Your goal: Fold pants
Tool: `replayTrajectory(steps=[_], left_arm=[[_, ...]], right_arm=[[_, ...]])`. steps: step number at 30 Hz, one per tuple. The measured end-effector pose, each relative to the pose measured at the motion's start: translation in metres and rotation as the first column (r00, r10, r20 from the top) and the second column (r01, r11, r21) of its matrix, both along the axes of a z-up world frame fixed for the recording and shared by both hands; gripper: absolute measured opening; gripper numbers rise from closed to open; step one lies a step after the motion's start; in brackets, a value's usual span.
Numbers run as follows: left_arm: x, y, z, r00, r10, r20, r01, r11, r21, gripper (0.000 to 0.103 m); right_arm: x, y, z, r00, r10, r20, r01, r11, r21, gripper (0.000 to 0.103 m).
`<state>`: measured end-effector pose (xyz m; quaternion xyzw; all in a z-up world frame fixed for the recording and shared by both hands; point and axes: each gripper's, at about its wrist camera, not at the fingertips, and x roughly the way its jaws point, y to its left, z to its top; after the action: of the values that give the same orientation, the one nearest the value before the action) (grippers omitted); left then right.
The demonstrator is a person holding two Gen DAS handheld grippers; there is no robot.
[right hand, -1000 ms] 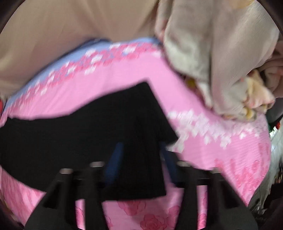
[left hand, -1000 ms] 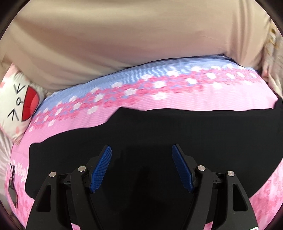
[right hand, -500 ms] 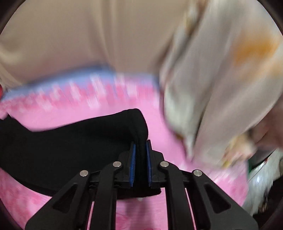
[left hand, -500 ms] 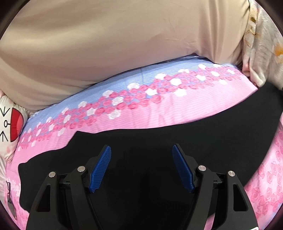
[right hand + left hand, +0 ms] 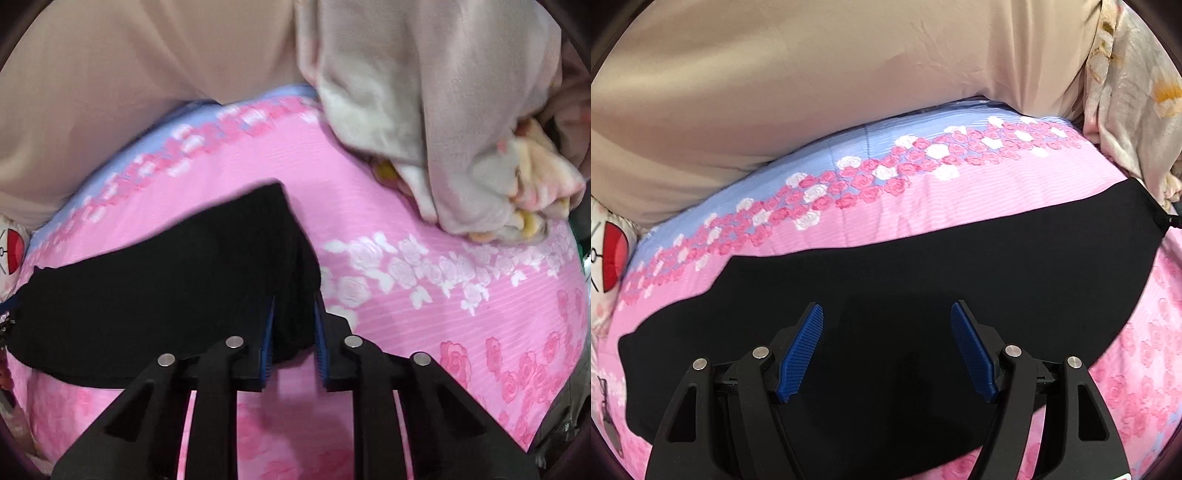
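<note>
Black pants point(image 5: 960, 266) lie spread lengthwise across a pink rose-print bed sheet point(image 5: 923, 206). My left gripper point(image 5: 886, 306) hovers over their middle, wide open, nothing between its blue pads. In the right wrist view, the pants point(image 5: 166, 280) end in a corner bunched up between the pads of my right gripper point(image 5: 294, 297). Its jaws are opening, and the black cloth still fills the narrow gap and touches both pads. The pants' far left end point(image 5: 22, 291) reaches the view's edge.
A large beige cushion point(image 5: 812, 74) runs along the back of the bed. A crumpled pale floral blanket point(image 5: 461, 110) is heaped at the right, close to the pants' end. A white cartoon pillow point(image 5: 609, 251) lies at the far left.
The right gripper closed tight on the pants' right corner, then loosened a little and rose. The left gripper slid sideways along the pants, staying open.
</note>
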<state>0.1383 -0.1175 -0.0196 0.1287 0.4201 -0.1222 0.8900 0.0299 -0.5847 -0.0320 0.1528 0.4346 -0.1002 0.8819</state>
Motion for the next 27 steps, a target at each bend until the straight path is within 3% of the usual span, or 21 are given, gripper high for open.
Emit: replayTrajectory(steps=[4,5,8,11,14,17,20,23,26,27], left_arm=[[-0.004,0.007,0.0,1.0,0.0,-0.009,0.0,1.0,-0.012,0.07],[-0.004,0.007,-0.002,1.0,-0.001,-0.013,0.001,1.0,-0.012,0.07],[-0.003,0.008,-0.013,0.999,0.001,-0.045,-0.002,1.0,-0.017,0.07],[-0.007,0.015,-0.016,0.998,0.023,-0.054,-0.024,1.0,-0.014,0.07],[-0.01,0.024,-0.013,0.998,0.05,-0.036,-0.05,0.999,-0.01,0.07],[-0.012,0.03,-0.011,0.997,0.078,0.0,-0.078,0.997,0.012,0.07],[-0.016,0.042,-0.007,0.995,0.101,0.013,-0.101,0.995,-0.007,0.07],[-0.019,0.056,-0.006,0.99,0.134,0.041,-0.135,0.991,0.017,0.07],[-0.021,0.07,-0.007,0.985,0.163,0.057,-0.166,0.985,0.049,0.071],[-0.022,0.075,-0.008,0.984,0.169,0.058,-0.173,0.983,0.055,0.071]], right_arm=[[-0.035,0.002,0.044,0.996,-0.056,0.07,0.058,0.998,-0.036,0.016],[-0.038,-0.002,0.039,0.997,-0.064,0.051,0.066,0.997,-0.037,0.016],[-0.028,-0.016,-0.014,0.976,-0.163,-0.147,0.146,0.982,-0.12,0.016],[-0.038,-0.001,0.0,0.973,-0.216,-0.078,0.202,0.967,-0.158,0.018],[-0.034,0.055,0.046,0.99,-0.129,0.057,0.14,0.952,-0.274,0.019],[-0.004,0.118,0.064,0.996,0.016,0.089,0.007,0.967,-0.255,0.019],[0.041,0.186,0.05,0.984,0.168,0.053,-0.151,0.96,-0.236,0.018],[0.08,0.227,0.019,0.97,0.243,-0.009,-0.24,0.951,-0.198,0.018],[0.105,0.232,-0.015,0.972,0.217,-0.088,-0.232,0.946,-0.225,0.019],[0.105,0.226,-0.015,0.976,0.208,-0.064,-0.217,0.956,-0.199,0.02]])
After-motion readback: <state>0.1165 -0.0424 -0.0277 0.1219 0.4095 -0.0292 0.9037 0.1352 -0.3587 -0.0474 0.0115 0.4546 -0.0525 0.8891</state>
